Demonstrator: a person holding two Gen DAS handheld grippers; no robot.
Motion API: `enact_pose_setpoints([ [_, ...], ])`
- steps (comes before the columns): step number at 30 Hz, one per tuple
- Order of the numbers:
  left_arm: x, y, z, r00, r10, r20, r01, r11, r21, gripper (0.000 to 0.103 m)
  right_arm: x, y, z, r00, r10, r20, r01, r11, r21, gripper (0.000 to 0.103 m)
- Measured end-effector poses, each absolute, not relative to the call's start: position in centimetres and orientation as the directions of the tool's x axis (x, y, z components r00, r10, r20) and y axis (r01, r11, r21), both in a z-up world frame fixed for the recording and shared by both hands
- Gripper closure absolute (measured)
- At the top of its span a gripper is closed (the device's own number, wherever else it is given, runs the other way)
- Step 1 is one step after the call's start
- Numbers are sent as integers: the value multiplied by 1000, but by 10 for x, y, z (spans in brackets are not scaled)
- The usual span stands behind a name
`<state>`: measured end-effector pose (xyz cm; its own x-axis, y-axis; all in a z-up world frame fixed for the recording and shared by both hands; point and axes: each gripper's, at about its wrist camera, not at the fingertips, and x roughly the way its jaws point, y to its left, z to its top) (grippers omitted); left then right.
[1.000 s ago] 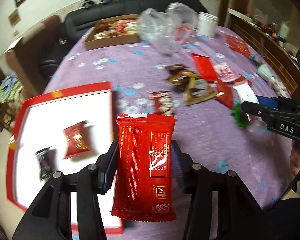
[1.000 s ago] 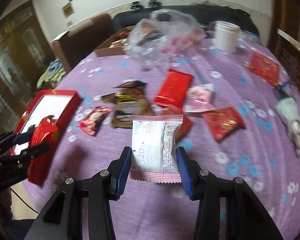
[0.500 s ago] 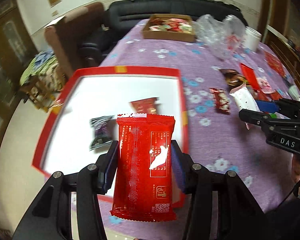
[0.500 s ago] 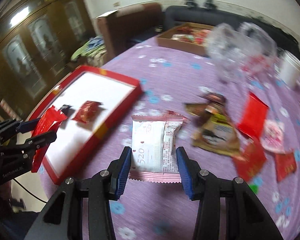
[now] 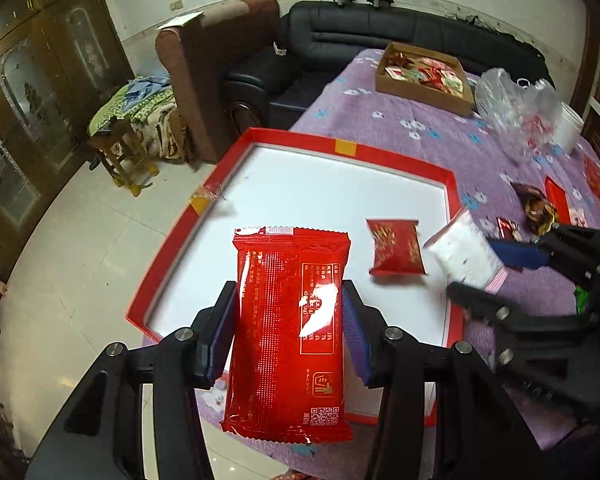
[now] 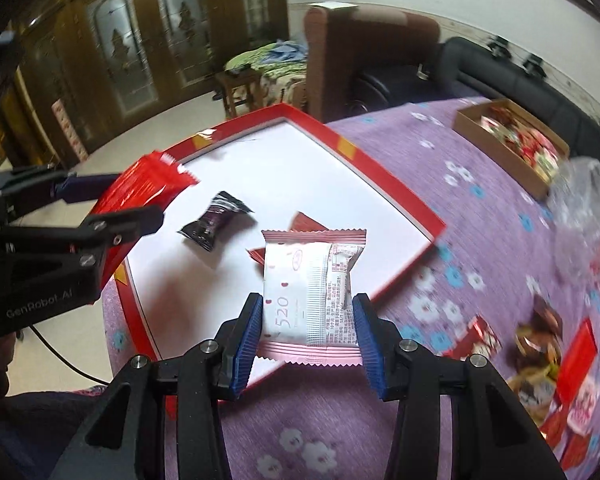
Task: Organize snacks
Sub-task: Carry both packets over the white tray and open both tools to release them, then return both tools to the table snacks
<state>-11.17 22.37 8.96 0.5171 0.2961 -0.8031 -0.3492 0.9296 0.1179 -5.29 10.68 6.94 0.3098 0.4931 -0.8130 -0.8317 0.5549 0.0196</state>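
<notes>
My left gripper [image 5: 288, 332] is shut on a long red snack packet [image 5: 288, 332], held above the near edge of a red-rimmed white tray [image 5: 404, 162]. My right gripper [image 6: 306, 316] is shut on a pink-and-white snack packet [image 6: 312, 280], hovering over the tray's [image 6: 360, 152] near corner. In the left wrist view that right gripper [image 5: 496, 268] and its white packet [image 5: 464, 252] reach over the tray's right rim. A small red packet [image 5: 396, 252] lies inside the tray. A dark purple packet [image 6: 216, 226] also lies in it; the red packet [image 6: 304, 222] shows behind my pink one.
The table wears a purple flowered cloth [image 5: 412, 120]. A cardboard box of snacks [image 5: 424, 80] and a clear plastic bag [image 5: 516, 108] sit at the far end. Several loose snacks [image 6: 540, 360] lie to the right. A black sofa [image 5: 380, 32] and brown armchair [image 5: 216, 60] stand beyond.
Both grippers swung left from the loose snack pile to above the red tray, each still holding its packet. The right gripper now reaches over the tray's rim.
</notes>
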Motion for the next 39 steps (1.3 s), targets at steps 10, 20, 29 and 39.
enact_pose_setpoints([
  [10,-106,235,91,531,292,-795,-353,929,106,55,-50,125,64,294,480,-827,-835,549,22,57],
  [20,-102,241,87,518,293,-803,-345,931,117,55,-41,133,58,291,473,-832,-814,580,45,54],
  [29,-96,247,86,509,318,-800,-347,926,148,54,-38,139,58,291,472,-832,-806,589,52,54],
  [39,-84,238,87,514,323,-795,-320,932,171,52,-27,115,62,324,474,-819,-755,651,78,53],
])
